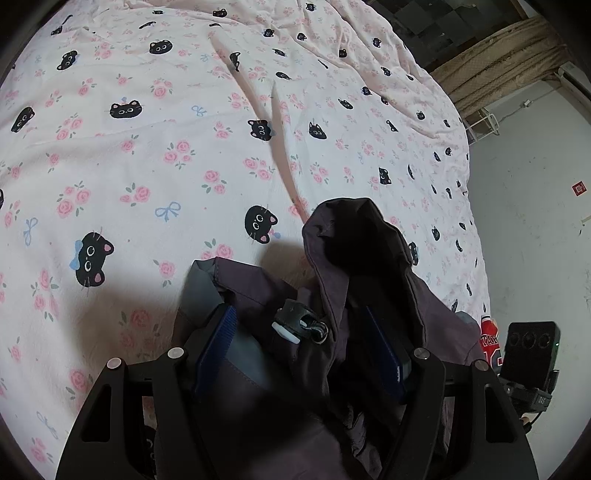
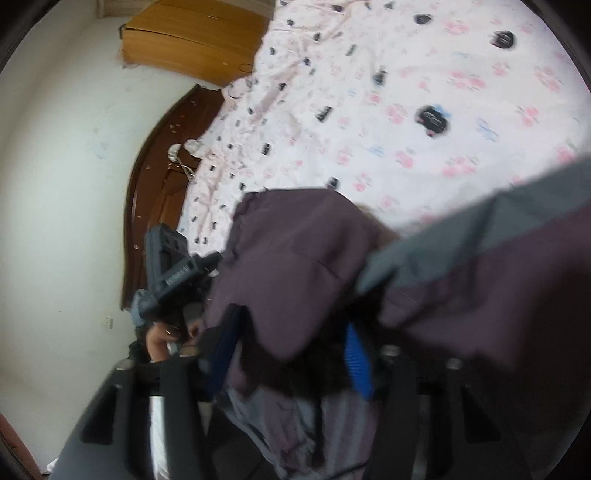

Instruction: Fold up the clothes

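Observation:
A dark purple jacket (image 1: 369,280) with grey trim and a black-and-white cord toggle (image 1: 295,321) bunches between the blue pads of my left gripper (image 1: 306,339), which is shut on it above the bed. In the right wrist view the same jacket (image 2: 295,258) hangs over my right gripper (image 2: 291,347), whose blue pads (image 2: 356,354) are shut on its fabric. A grey-trimmed part (image 2: 461,229) stretches to the right. The right view is blurred.
The bed has a pink sheet (image 1: 184,147) with black cats and roses. A red garment (image 1: 489,336) lies at the bed's right edge beside the other gripper's body (image 1: 532,350). A dark wooden headboard (image 2: 155,192) and a brown cabinet (image 2: 199,33) stand by the white wall.

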Action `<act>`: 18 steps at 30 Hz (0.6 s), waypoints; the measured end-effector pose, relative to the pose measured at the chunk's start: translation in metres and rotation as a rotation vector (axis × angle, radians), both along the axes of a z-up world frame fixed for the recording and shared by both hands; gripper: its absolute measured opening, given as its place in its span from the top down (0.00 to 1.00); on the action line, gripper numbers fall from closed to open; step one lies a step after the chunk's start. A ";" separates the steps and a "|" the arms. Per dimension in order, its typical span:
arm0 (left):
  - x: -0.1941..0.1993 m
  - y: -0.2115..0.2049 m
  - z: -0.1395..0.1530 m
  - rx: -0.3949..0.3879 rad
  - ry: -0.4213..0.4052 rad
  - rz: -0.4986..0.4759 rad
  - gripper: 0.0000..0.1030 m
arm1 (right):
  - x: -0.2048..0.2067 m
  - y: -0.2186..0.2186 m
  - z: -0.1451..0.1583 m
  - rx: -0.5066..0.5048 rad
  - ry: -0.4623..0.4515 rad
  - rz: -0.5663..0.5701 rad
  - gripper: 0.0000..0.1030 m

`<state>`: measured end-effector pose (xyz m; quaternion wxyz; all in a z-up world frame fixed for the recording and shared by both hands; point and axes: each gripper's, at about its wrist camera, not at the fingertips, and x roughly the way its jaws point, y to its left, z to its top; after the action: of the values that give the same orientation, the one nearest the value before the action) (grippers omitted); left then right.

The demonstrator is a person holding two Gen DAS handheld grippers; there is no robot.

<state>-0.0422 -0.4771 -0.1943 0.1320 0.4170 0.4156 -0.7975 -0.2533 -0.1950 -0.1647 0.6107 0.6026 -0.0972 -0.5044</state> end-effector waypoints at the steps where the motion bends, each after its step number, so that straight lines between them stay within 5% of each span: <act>1: 0.001 -0.001 0.000 0.001 0.003 0.002 0.37 | 0.002 -0.004 0.008 -0.001 0.053 0.008 0.73; 4: 0.003 -0.003 0.003 0.005 0.018 0.010 0.37 | 0.008 -0.018 0.035 0.019 0.224 0.042 0.89; 10: 0.008 -0.009 0.012 0.015 0.079 0.045 0.36 | 0.017 -0.050 0.085 0.085 0.568 0.127 0.93; 14: 0.007 -0.014 0.012 0.030 0.094 0.057 0.36 | 0.030 -0.068 0.110 0.138 0.729 0.235 0.94; 18: 0.003 -0.016 0.009 0.033 0.083 0.057 0.37 | 0.038 -0.069 0.117 0.219 0.752 0.298 0.94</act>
<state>-0.0395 -0.4929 -0.1853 0.1307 0.3737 0.4454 -0.8030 -0.2155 -0.2644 -0.0474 0.6022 0.4454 0.2750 -0.6028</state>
